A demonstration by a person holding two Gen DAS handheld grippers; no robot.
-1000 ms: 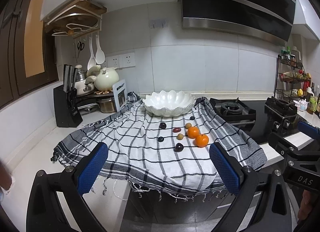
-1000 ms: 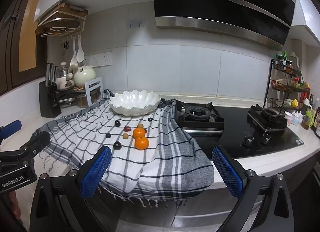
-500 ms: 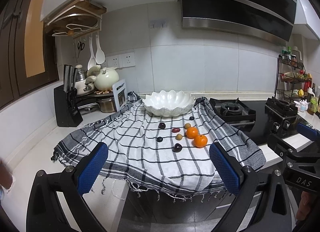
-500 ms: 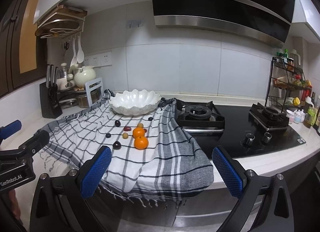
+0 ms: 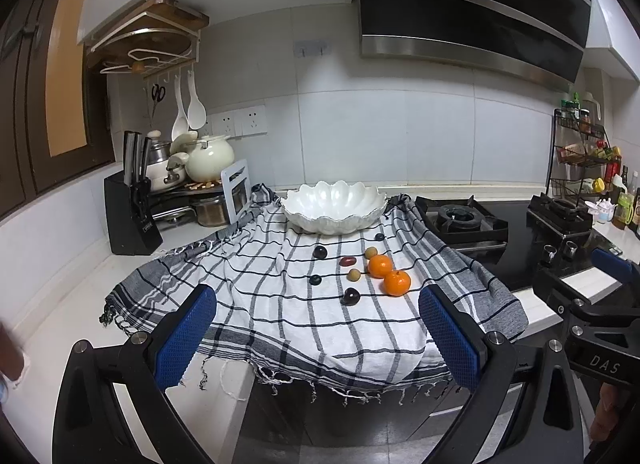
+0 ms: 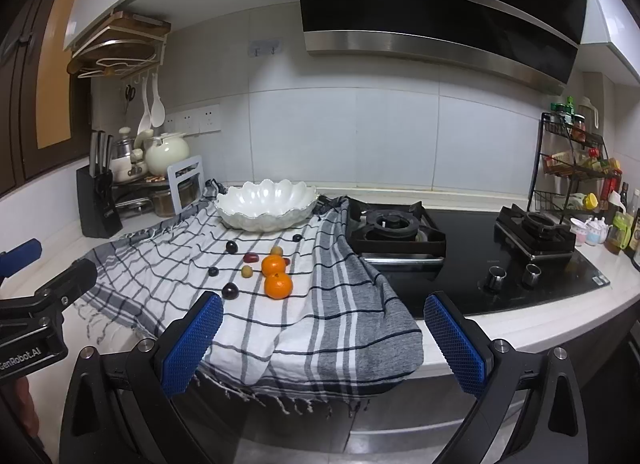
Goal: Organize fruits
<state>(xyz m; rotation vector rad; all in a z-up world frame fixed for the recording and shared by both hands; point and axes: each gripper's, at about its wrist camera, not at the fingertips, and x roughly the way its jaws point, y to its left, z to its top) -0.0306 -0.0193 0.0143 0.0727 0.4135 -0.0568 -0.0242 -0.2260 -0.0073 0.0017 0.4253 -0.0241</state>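
Note:
Two oranges (image 5: 397, 282) (image 6: 278, 286) and several small dark and tan fruits (image 5: 350, 296) (image 6: 230, 290) lie on a checked cloth (image 5: 280, 304) (image 6: 320, 328) on the counter. A white scalloped bowl (image 5: 334, 211) (image 6: 266, 204) stands empty at the cloth's far end. My left gripper (image 5: 316, 336) is open and empty, held off the counter's front edge. My right gripper (image 6: 322, 338) is open and empty, also in front of the counter, to the right of the left one.
A gas hob (image 6: 396, 229) with two burners lies right of the cloth. A knife block (image 5: 132, 215), pots and a kettle (image 5: 210, 151) stand at the back left. A spice rack (image 6: 576, 167) and bottles stand at the far right.
Both grippers have drifted slightly; the counter scene sits a little lower and closer in both views. Nothing was grasped or moved.

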